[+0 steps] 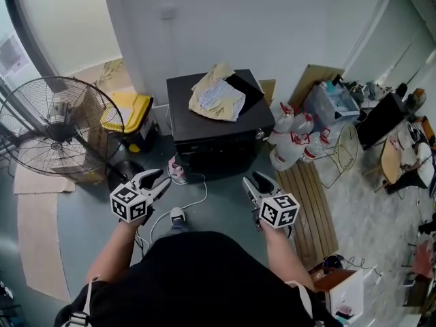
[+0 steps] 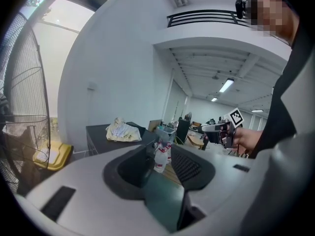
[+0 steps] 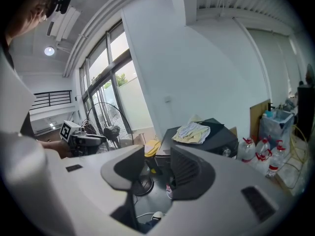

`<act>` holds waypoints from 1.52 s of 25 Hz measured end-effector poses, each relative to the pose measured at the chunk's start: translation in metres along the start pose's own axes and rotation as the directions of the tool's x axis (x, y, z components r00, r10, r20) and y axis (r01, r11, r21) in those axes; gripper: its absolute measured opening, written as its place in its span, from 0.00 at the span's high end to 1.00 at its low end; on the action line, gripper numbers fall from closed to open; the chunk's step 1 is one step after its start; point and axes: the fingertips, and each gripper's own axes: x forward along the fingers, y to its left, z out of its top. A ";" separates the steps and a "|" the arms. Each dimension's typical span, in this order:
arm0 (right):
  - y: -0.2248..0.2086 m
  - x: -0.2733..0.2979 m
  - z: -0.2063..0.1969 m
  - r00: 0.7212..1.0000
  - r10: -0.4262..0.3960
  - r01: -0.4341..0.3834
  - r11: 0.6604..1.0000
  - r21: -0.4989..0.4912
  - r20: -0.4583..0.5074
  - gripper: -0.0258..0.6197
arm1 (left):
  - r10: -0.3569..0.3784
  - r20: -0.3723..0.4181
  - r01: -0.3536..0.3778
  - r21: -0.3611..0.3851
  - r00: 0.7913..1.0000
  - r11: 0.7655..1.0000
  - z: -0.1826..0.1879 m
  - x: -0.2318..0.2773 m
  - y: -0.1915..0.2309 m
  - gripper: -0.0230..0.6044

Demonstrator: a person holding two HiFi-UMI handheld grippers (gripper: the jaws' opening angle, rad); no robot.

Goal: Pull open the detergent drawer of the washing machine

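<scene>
Evidently, the left gripper [image 1: 155,182] and right gripper [image 1: 257,182] are held low, jaws spread and empty, well apart from the washing machine [image 1: 218,131], presumably readied for an approach. A cloth [image 1: 216,95] is draped over its top's far edge. Its detergent drawer cannot be made out.

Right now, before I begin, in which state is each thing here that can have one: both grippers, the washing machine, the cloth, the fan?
left gripper: open, holds nothing.
right gripper: open, holds nothing.
washing machine: not touched by either gripper; nothing seems pulled out of its front.
cloth: crumpled, lying on the machine's top.
fan: upright on the floor; blades look still.
</scene>
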 end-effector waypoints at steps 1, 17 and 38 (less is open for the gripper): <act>-0.001 0.000 -0.001 1.000 -0.001 0.001 1.000 0.000 -0.001 0.70 | -0.002 0.002 0.002 0.002 1.000 1.000 0.001 0.001 0.000 0.70; 0.006 0.033 -0.002 0.999 -0.004 0.003 1.000 -0.011 -0.046 0.70 | -0.005 0.006 0.005 -0.025 1.000 1.000 -0.002 0.004 0.032 0.70; -0.005 0.105 0.006 0.995 -0.019 0.019 1.000 0.001 -0.095 0.70 | -0.028 -0.020 0.027 -0.047 0.999 0.999 0.008 0.035 0.102 0.70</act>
